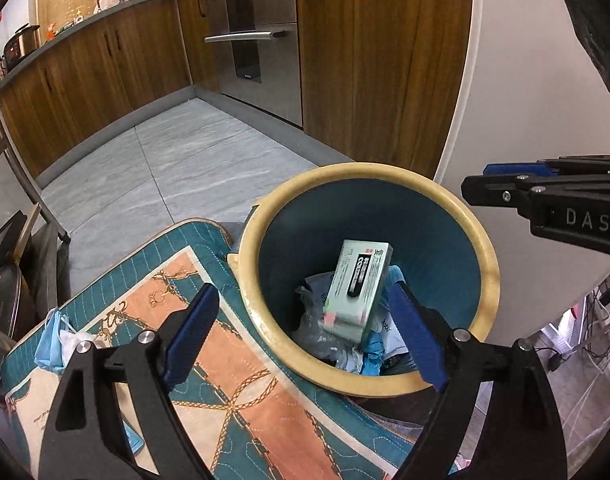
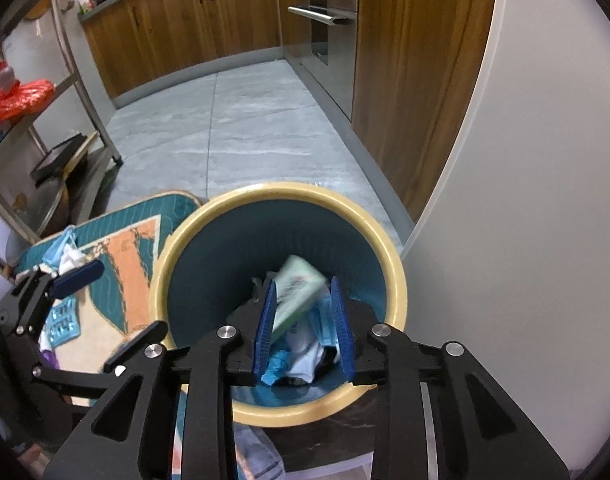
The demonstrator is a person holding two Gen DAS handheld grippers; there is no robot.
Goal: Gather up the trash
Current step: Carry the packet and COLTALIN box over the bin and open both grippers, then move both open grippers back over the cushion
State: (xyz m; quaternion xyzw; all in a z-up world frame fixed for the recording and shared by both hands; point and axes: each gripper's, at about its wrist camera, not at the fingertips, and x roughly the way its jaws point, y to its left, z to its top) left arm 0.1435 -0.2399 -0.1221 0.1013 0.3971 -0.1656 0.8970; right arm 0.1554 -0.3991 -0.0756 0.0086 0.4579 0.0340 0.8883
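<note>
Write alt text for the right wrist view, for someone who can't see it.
The right hand-held gripper hangs open over a yellow-rimmed teal trash bin, where a blurred pale green box lies between its blue pads on crumpled trash. Left of the bin, a teal and orange patterned mat holds a blue face mask; the left hand-held gripper shows at the left edge.

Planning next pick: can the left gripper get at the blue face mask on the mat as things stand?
Probably yes. The left gripper is open and empty, and the blue face mask lies uncovered on the patterned mat, off to its left. Nothing stands between them; the bin is on the other side.
</note>
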